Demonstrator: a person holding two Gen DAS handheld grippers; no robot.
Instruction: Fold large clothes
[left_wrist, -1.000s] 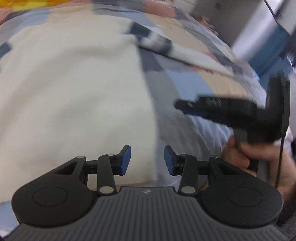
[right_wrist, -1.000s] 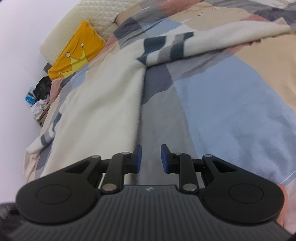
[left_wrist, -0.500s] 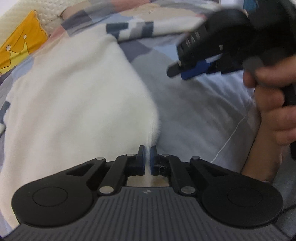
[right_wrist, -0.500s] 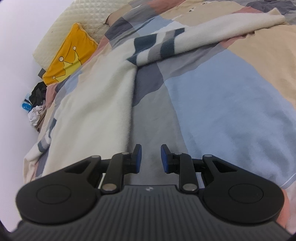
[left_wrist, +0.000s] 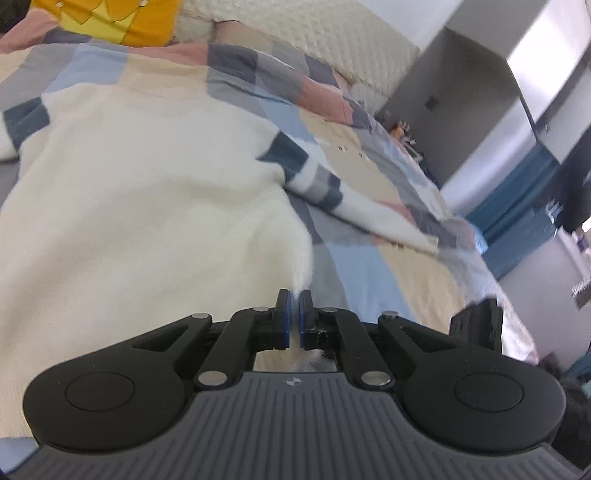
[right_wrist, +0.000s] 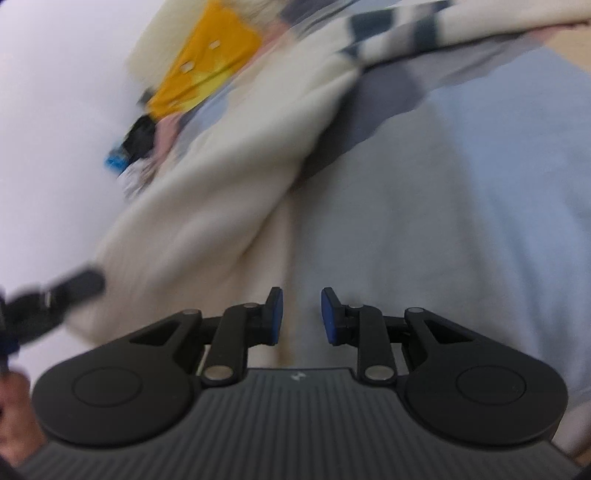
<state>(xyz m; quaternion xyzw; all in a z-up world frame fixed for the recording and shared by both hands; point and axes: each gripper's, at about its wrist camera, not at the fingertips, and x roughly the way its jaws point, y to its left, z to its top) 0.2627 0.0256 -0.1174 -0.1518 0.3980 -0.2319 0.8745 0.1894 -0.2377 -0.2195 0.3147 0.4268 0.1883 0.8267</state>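
Left claw (left_wrist: 294, 308) pinched on cream sweater (left_wrist: 147, 206) hem corner; right claw (right_wrist: 301, 314) parted, empty. Grip opposite corner, lift evenly.

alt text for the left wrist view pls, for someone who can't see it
The left gripper is shut on the hem corner of a cream sweater spread over a patchwork bedspread. A yellow pillow lies at the bed's head.

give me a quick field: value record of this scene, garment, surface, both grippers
garment: cream sweater with dark blue and grey striped sleeves, lying flat
surface: patchwork bedspread
left gripper: shut on the sweater's hem corner
right gripper: open, over the sweater's edge, holding nothing
other: yellow pillow at the head of the bed
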